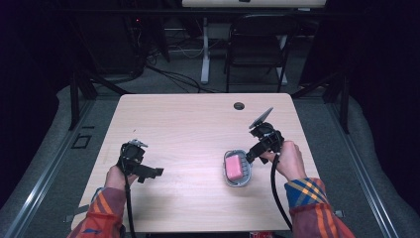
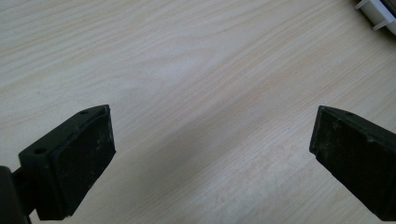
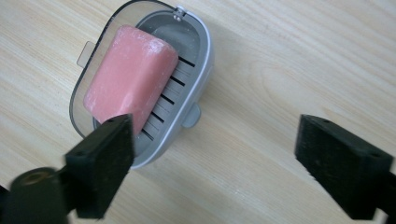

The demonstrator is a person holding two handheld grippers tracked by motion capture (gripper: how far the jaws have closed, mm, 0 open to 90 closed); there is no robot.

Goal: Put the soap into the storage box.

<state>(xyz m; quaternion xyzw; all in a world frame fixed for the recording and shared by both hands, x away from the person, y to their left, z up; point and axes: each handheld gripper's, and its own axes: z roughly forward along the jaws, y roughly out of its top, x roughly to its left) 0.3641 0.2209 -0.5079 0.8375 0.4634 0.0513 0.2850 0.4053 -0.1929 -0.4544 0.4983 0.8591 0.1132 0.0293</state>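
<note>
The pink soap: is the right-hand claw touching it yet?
Apart. In the right gripper view the right gripper is open above the pink soap, which lies untouched in its grey dish.

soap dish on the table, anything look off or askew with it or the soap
Slightly. The pink soap bar lies skewed in the grey soap dish, pushed to one side so the drain slats show beside it. Nothing is spilled or broken, and the dish sits flat on the table.
</note>
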